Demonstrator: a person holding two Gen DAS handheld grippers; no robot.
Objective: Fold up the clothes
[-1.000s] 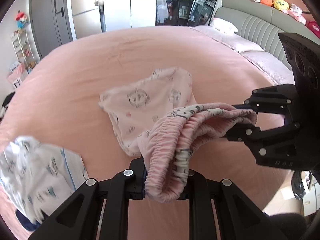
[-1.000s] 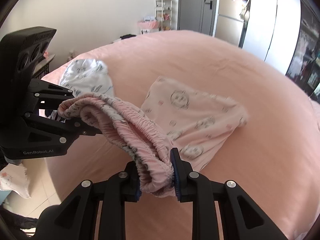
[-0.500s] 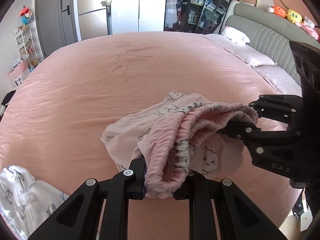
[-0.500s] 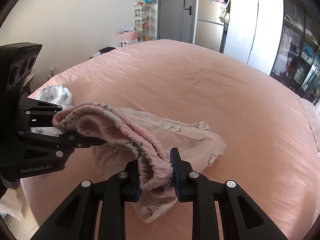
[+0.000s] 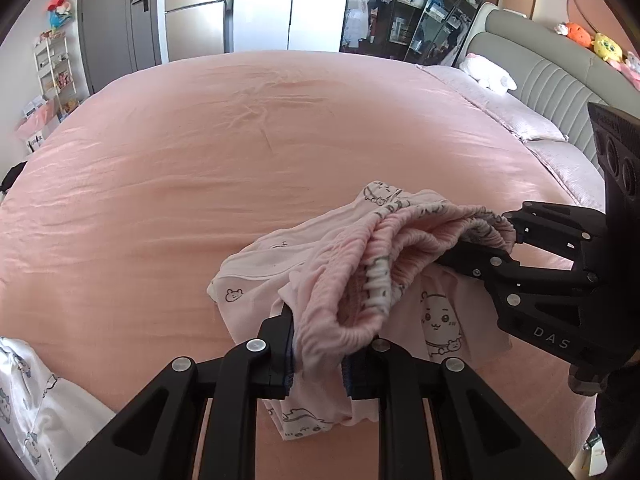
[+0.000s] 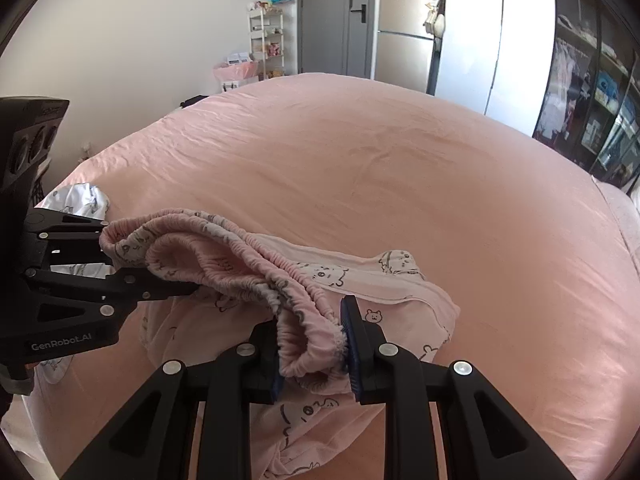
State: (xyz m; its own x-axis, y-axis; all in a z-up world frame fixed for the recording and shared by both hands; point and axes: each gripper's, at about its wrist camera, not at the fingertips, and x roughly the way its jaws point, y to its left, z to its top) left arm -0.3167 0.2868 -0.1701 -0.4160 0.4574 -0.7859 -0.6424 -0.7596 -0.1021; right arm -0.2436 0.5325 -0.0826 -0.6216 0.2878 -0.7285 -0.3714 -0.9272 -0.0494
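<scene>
Pale pink pants (image 5: pixel 332 264) with a cartoon print hang by their gathered elastic waistband between both grippers, low over a pink bed (image 5: pixel 240 152). My left gripper (image 5: pixel 320 344) is shut on one end of the waistband. At the right, my right gripper (image 5: pixel 476 240) pinches the other end. In the right wrist view the right gripper (image 6: pixel 312 340) is shut on the waistband (image 6: pixel 240 256), and the left gripper (image 6: pixel 148 256) holds it at the left. The legs (image 6: pixel 400 292) lie crumpled on the sheet below.
A white printed garment (image 5: pixel 28 400) lies at the bed's near left corner (image 6: pixel 80 202). Pillows (image 5: pixel 532 128) and a grey headboard (image 5: pixel 560 80) bound the right side. A fridge (image 5: pixel 196 20), a wardrobe and a shelf rack (image 6: pixel 266 44) stand beyond the bed.
Both grippers have carried the pants to the right, away from the white garment, which has slid toward the frame edge. The legs have bunched closer under the waistband. Both grips are unchanged.
</scene>
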